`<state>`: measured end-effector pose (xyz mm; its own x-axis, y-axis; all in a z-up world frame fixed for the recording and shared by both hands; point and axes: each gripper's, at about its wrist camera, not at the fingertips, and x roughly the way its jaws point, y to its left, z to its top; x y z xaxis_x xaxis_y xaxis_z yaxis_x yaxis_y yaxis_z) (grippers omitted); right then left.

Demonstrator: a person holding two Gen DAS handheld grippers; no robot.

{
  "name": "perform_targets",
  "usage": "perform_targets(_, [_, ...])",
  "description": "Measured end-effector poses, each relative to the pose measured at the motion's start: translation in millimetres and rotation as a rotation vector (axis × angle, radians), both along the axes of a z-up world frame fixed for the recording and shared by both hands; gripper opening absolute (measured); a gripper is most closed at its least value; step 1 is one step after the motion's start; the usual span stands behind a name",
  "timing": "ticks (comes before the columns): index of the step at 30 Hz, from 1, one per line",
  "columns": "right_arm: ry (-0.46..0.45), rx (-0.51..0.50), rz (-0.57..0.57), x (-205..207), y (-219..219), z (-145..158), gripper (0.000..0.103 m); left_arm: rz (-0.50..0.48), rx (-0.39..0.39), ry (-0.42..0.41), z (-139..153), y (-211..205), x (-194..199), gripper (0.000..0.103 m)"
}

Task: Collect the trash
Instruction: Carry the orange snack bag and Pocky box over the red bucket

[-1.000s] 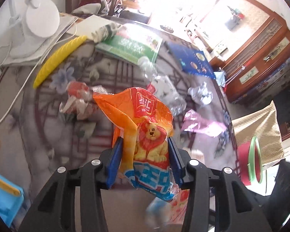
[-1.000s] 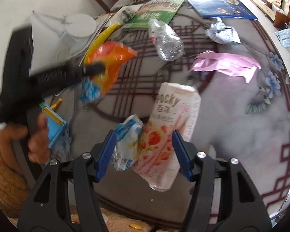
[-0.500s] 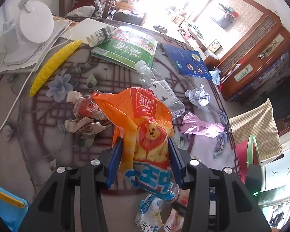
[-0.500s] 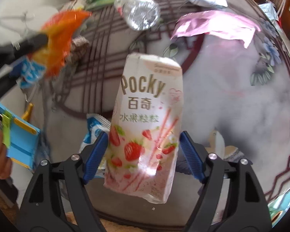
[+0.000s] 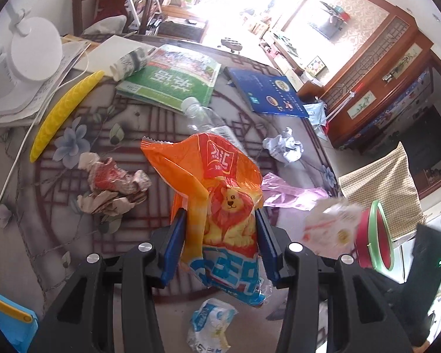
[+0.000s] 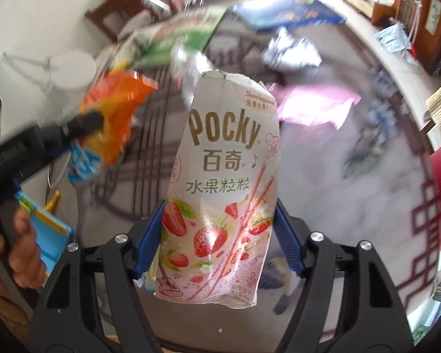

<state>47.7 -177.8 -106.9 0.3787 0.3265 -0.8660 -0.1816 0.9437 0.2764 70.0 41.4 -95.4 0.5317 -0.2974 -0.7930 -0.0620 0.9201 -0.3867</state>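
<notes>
Between the left gripper's (image 5: 220,245) jaws sits an orange snack bag (image 5: 220,194), lion print facing the cam; both blue pads press its sides, jaws part closed, bag held clear above the bench (image 5: 73,235) and sticking up toward 12.

Right gripper (image 6: 219,239) has a pink Pocky box (image 6: 229,176) upright between its jaws, which have just been closing a little. Pads sit against the box's lower edges, approx mid-width opening, box off the bench. Right cam is blurred; in it the left gripper w/ the orange bag shows at 9–10, a hand (image 6: 17,253) at 8.

Left-cam view of the bench:
- blue-white wrapper (image 5: 211,323) at 6, just below the held bag
- crumpled red-and-tan paper (image 5: 111,185) at 9
- clear bottle (image 5: 208,120) lying at 12, behind the bag
- silver foil ball (image 5: 283,148) at 1–2
- pink film (image 5: 288,191) at 3, near the jaws
- green book (image 5: 173,79) and blue book (image 5: 267,91) at 12–1, far edge
- yellow strip (image 5: 61,114) at 10

Red bin w/ green rim (image 5: 376,238) at 3–4, off the bench edge; blurred Pocky box just beside it.
</notes>
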Motion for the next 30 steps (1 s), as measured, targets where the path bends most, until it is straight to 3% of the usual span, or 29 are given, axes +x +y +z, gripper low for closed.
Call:
perform_targets(6, [-0.091, 0.006, -0.041, -1.2, -18.7, 26.7, 0.069, -0.028, 0.008, 0.003, 2.9, -20.1, 0.1, 0.044])
perform_targets(14, [-0.140, 0.013, -0.061, -5.8, -48.6, 43.9, 0.069, -0.046, 0.023, -0.013, 14.2, -46.3, -3.5, 0.044])
perform_targets(30, [-0.160, 0.040, -0.079, -9.5, -94.6, 50.4, 0.070, -0.069, 0.049, -0.005, 19.2, -95.1, -11.0, 0.044])
